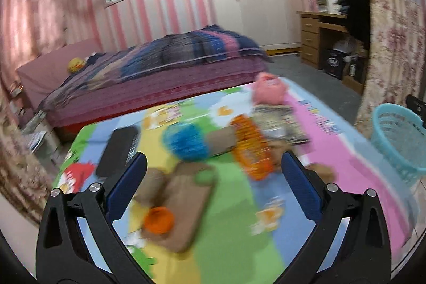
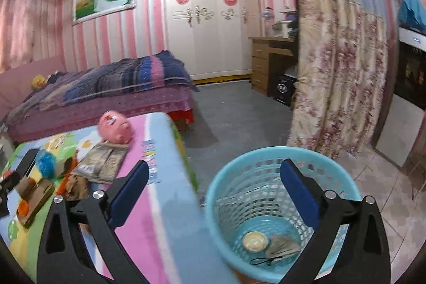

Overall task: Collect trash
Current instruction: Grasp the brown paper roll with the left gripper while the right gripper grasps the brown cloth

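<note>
— Where's the right gripper [image 2: 213, 193]?
— Above the table edge [image 2: 186, 172], fingers spread and empty; the blue basket [image 2: 213, 204] sits below and ahead with open floor beyond, a lid [image 2: 254, 241] inside.
— And the left gripper [image 1: 213, 177]?
— Spread wide, holding nothing, over the mat; the orange wrapper [image 1: 251, 148] lies just ahead between its fingers, blurred.
</note>
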The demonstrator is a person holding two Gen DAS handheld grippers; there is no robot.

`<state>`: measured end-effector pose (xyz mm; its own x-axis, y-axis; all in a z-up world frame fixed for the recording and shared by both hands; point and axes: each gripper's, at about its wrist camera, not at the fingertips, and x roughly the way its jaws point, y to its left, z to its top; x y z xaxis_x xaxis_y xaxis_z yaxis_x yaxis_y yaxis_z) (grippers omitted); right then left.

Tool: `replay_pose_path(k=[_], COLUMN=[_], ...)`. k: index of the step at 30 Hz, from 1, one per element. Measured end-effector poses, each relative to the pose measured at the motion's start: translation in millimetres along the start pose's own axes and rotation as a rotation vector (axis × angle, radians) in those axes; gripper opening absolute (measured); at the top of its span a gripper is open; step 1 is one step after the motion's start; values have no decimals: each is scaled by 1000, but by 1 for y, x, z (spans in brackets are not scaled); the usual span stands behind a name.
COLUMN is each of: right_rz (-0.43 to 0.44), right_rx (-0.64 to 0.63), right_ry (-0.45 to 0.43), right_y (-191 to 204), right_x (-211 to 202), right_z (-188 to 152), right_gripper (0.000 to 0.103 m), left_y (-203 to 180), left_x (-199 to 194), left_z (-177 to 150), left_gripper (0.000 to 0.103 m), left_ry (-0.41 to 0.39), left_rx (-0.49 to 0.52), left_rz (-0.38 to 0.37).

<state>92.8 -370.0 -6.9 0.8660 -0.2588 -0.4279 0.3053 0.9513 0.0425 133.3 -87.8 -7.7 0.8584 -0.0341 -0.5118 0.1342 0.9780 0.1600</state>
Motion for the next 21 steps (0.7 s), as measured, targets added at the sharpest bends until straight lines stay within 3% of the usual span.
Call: replay_pose_path(k=[7,10,16,21], right_rz=[124,155,220,222], right_rx=[-69,-117,-211,-237], right_ry=[40,64,164,225], right_y=[58,84,130,141], right_x=[4,9,28,40], right_z=[-13,-23,-50,-61], right_gripper=[97,97,97,97], left_y=[73,88,115,115], left_x=[18,28,41,52], left_z=[-25,-29,-37,-43], left_gripper=[98,98,98,98], left_ry=[37,56,97,128], left_rx=[-74,-61,-117,-113], left_rz=[63,110,90,51])
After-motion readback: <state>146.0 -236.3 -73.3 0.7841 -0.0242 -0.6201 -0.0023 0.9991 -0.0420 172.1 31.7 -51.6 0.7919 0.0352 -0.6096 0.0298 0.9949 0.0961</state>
